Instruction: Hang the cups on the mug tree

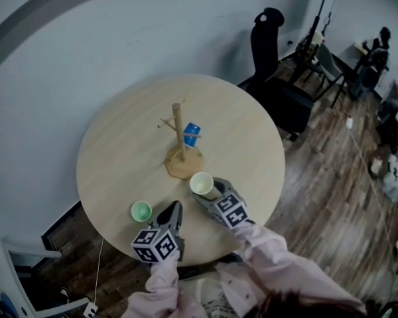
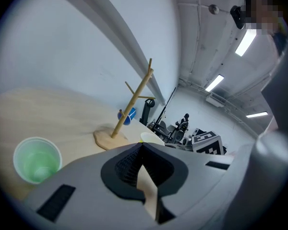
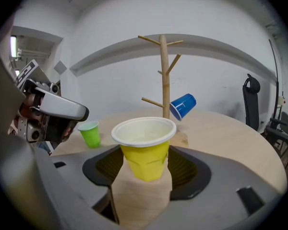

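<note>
A yellow cup (image 3: 144,147) with a white rim is held upright, clamped around its lower body by the right tool (image 3: 145,166). It sits just in front of the mug tree (image 1: 180,141), on the side nearest the person. The mug tree stands near the middle of the round desk (image 1: 245,131). A blue cup (image 1: 192,134) hangs tilted on a peg at the tree's right, and a green cup (image 1: 141,211) stands on the desk to the tree's near left.

To hang the yellow cup well, it probably needs lifting to a free peg. Its mouth should be tipped toward the peg's end and slid on gently, without nudging the light tree or the blue cup.

The right tool points slightly downward at the tree, with a pink sleeve behind it. The left tool (image 1: 174,212), jaws together and empty, lies just beside the green cup, angled toward the tree.
</note>
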### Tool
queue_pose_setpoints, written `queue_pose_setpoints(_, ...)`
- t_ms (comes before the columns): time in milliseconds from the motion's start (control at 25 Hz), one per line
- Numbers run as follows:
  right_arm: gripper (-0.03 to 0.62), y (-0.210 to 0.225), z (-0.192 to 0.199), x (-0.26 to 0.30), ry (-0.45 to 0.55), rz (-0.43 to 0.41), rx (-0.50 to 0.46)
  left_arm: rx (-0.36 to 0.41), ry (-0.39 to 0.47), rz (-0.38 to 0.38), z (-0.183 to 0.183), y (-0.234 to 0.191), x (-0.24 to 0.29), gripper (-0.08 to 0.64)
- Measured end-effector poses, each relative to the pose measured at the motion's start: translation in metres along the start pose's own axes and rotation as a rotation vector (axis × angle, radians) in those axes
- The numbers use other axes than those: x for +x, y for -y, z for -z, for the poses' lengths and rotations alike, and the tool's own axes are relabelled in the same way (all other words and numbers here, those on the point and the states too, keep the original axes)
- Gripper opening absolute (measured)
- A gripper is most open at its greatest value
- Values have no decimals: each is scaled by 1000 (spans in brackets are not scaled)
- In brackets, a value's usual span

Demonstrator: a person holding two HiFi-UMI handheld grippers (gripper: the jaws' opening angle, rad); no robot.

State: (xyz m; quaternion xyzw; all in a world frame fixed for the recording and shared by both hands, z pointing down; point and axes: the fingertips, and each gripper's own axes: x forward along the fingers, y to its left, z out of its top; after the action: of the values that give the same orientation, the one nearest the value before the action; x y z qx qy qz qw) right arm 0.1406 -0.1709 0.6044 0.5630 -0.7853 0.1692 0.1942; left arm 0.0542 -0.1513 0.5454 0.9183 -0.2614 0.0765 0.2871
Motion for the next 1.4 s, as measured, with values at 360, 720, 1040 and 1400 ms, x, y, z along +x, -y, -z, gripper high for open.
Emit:
queue_pose_setpoints(360,276,20,-17,-12,-15,118,-1,88,-89,84,-6,2,10,2)
queue_pose_setpoints(720,275,33,-39,-27,-33,209,-40,106,-100,146,-18,10,12,2)
queue_pose_setpoints(1040,275,49,-53,-31,-80,243,-98,105,-70,159,-35,16,17,2)
queue_pose_setpoints(1400,275,68,-82,-34,-117,268,-200,117,-44,156,-52,27,22,2)
